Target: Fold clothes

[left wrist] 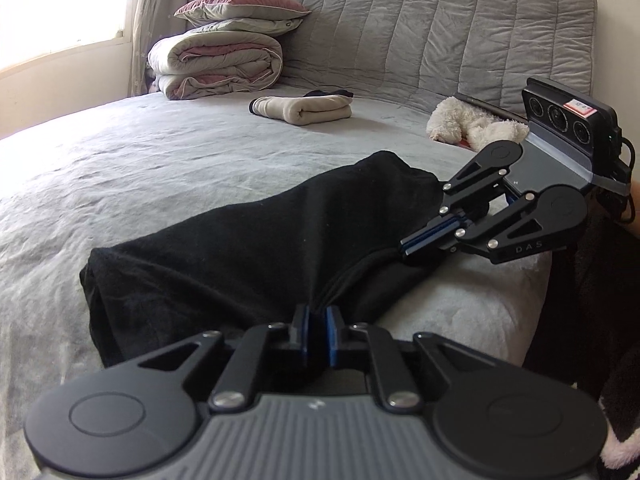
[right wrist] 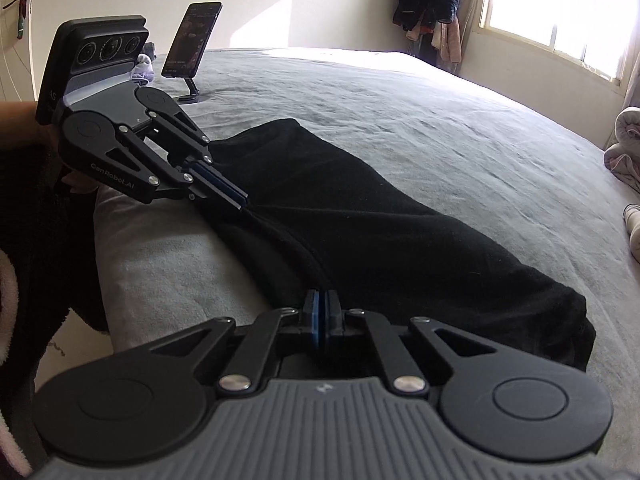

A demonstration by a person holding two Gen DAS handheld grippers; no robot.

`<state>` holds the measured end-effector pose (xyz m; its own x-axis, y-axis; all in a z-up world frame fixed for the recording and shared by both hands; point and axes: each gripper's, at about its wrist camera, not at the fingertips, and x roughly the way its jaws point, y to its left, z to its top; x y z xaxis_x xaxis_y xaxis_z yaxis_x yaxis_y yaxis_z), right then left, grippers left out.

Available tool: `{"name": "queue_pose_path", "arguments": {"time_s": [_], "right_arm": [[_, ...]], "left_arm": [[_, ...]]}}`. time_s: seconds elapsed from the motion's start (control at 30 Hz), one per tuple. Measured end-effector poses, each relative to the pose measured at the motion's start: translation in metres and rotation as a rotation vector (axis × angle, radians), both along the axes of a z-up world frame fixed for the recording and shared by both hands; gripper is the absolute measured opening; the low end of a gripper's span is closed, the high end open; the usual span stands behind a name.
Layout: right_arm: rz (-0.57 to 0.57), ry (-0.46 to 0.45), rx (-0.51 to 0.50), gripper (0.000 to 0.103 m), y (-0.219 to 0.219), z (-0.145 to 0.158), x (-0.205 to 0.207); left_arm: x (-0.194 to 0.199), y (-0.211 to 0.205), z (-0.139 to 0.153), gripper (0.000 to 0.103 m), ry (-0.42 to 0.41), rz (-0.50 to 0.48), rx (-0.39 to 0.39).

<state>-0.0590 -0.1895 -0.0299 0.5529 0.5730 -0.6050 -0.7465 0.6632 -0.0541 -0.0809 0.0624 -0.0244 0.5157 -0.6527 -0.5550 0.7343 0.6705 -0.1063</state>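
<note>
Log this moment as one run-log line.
left hand-held gripper: shut on black garment | right hand-held gripper: shut on black garment | garment: on bed, unfolded

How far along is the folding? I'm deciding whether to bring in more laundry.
Done: one beige garment lies folded near the headboard, dark fabric behind it. In hand: the left gripper and right gripper are each shut on the near edge of the black garment, which lies long and creased across the bed. Left: that piece shows no finished fold yet.
</note>
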Motion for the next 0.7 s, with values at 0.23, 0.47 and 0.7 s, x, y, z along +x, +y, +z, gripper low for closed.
{"name": "queue_pose_path", "arguments": {"time_s": [0.23, 0.47, 0.7], "right_arm": [[-0.079, 0.025, 0.165, 0.015, -0.019, 0.016, 0.008], [-0.315, -0.177, 0.089, 0.052, -0.017, 0.010, 0.023], [-0.405, -0.074, 0.044, 0.052, -0.039, -0.014, 0.046]], "left_arm": [[0.005, 0.012, 0.012, 0.040, 0.063, 0.006, -0.160], [0.024, 0.013, 0.020, 0.065, -0.089, 0.231, -0.108], [0.045, 0.013, -0.009, 0.068, -0.097, 0.295, 0.092]]}}
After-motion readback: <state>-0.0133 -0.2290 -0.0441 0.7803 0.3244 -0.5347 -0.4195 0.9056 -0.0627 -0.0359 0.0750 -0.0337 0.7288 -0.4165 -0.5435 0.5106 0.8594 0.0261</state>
